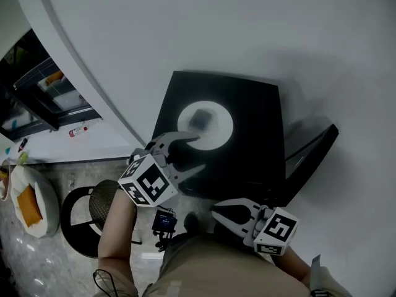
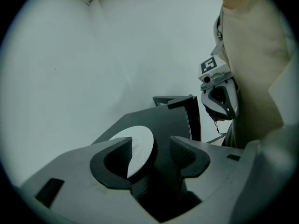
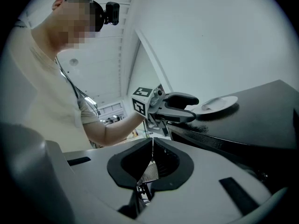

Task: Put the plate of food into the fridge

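Note:
A white plate [image 1: 205,126] with a small pale piece of food [image 1: 201,117] sits on top of a low black fridge [image 1: 253,141]. The fridge's door [image 1: 312,153] hangs open at the right. My left gripper [image 1: 197,152] is open at the plate's near rim, its jaws apart and not pressing on it. In the left gripper view the plate [image 2: 140,146] shows through the gap of that gripper [image 2: 150,150]. My right gripper [image 1: 215,210] is shut and empty, low in front of the fridge. The right gripper view shows its own closed jaws [image 3: 153,155], the left gripper [image 3: 195,108] and the plate [image 3: 219,103].
A round black stool [image 1: 86,218] stands on the grey floor at the left. Beside it lies a white bowl-like thing with something orange in it [image 1: 31,203]. A white wall [image 1: 247,23] rises behind the fridge. The person's body is close to the fridge front.

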Tool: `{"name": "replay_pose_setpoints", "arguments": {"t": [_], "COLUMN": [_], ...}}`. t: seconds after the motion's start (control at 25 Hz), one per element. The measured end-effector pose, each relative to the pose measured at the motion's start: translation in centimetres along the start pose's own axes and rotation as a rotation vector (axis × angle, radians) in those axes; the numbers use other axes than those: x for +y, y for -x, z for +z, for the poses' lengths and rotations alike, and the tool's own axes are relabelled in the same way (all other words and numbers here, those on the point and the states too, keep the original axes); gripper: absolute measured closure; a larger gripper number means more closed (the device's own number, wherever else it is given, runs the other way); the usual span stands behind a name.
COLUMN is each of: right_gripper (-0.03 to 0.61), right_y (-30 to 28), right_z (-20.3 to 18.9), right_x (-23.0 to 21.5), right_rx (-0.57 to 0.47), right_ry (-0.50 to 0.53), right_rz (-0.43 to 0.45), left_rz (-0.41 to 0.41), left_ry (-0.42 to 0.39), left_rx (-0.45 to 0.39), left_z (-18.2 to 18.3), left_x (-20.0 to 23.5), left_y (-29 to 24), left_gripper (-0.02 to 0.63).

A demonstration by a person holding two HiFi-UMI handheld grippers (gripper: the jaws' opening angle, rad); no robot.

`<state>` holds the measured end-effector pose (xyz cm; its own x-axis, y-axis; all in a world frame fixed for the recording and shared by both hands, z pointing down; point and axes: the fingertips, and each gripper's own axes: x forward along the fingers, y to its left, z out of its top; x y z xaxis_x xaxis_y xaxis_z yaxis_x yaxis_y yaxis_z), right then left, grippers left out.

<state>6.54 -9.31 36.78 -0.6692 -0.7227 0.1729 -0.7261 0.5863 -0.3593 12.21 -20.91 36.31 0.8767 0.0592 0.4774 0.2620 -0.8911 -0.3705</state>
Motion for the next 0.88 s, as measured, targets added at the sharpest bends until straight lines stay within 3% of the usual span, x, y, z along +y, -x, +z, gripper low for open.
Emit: {"name": "replay_pose_setpoints", "arguments": {"t": [0.24, 0.64, 0.88], "right_gripper": [0.557, 0.557, 0.557], "right_y": [0.3, 0.1, 0.1], "right_z": [-0.4, -1.9, -2.0], "right_x": [-0.1, -0.1, 0.3], "right_rx": [0.010, 0.068, 0.082], "right_ry": [-0.014, -0.007, -0.004], "right_rz": [0.007, 0.030, 0.049], "left_rz": [-0.062, -0.162, -0.152], "left_ry": [-0.032, 0.171, 0.168], "left_rx": [0.101, 0.106, 0.108], "left_z": [-0.7, -1.2, -1.1], "left_x": [0.1, 0.4, 0.3], "left_y": [-1.0, -1.5, -1.4], "left_gripper": [0.377, 0.379, 0.380]}}
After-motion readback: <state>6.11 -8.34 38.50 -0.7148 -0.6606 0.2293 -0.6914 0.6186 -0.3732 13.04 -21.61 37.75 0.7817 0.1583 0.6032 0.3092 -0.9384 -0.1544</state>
